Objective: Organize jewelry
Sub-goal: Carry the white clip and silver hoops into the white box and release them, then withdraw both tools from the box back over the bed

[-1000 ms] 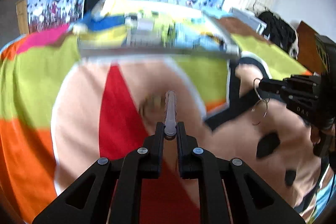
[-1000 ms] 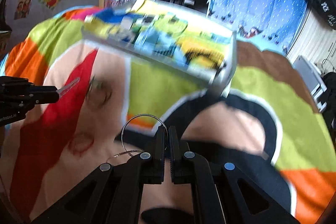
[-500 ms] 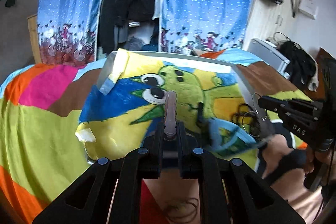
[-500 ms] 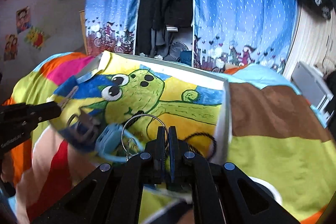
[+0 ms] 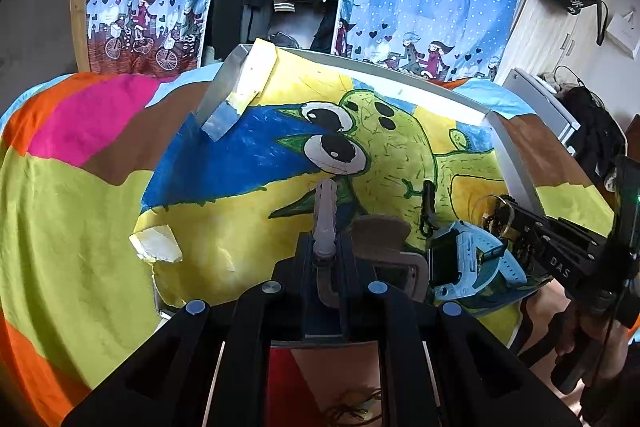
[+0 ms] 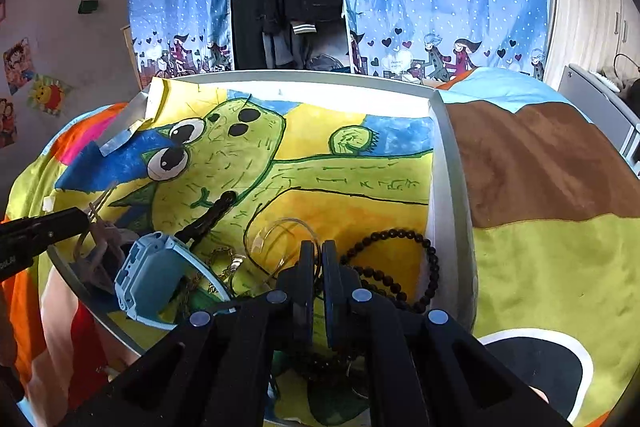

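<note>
Jewelry is lying heaped in the near corner of a shallow grey tray (image 6: 448, 163) lined with a cactus drawing: a black bead bracelet (image 6: 416, 267), a light-blue watch (image 6: 148, 275). The right gripper (image 6: 316, 259) is pinching a thin wire hoop (image 6: 280, 227) above that heap. The left gripper (image 5: 326, 247) is clamping a pale translucent hair clip (image 5: 325, 211) over the tray's near edge, all resting on a bright patchwork bedspread (image 5: 72, 211).

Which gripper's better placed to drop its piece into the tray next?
Right, probably. The right gripper already sits low over the tray, its wire hoop beside the black beads. The left gripper holds its clear clip at the near edge.
</note>
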The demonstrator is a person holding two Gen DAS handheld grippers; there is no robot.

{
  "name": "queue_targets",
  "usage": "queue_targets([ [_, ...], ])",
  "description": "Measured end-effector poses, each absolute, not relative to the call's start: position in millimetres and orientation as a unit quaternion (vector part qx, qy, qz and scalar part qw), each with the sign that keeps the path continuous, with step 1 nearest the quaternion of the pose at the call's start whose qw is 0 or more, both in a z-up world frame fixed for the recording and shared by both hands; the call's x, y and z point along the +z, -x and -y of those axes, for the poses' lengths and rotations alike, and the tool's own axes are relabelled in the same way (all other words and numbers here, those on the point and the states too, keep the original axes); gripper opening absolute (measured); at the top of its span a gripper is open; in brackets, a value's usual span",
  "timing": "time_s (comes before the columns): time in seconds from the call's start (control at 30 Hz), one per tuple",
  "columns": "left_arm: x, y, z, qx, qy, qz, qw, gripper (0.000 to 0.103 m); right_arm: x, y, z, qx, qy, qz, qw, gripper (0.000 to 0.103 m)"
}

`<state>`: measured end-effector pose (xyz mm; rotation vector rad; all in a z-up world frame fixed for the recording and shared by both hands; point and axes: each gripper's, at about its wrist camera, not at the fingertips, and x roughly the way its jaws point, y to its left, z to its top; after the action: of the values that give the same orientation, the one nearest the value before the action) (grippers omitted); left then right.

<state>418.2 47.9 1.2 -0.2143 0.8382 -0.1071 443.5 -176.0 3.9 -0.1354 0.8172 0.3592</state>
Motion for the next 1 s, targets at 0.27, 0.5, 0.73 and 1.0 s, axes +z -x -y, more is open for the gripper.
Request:
queue_targets([
  [0.27,7,-411,-44,-0.03,0.097,-0.408,0.907,0.048,14,-432,184,0.178,0.068,-0.397,0.898,0.021],
  [0.5,36,-382,-36,-0.029,0.097,-0.369,0.924,0.063,42,-404,191,0.181,0.064,-0.377,0.906,0.046],
  [0.73,85,-329,-35,-0.025,0.114,-0.295,0.948,0.087,85,-359,199,0.19,0.05,-0.334,0.922,0.073],
  [1.0,134,-257,-36,-0.01,0.127,-0.225,0.966,0.098,134,-289,206,0.203,0.05,-0.271,0.94,0.1],
])
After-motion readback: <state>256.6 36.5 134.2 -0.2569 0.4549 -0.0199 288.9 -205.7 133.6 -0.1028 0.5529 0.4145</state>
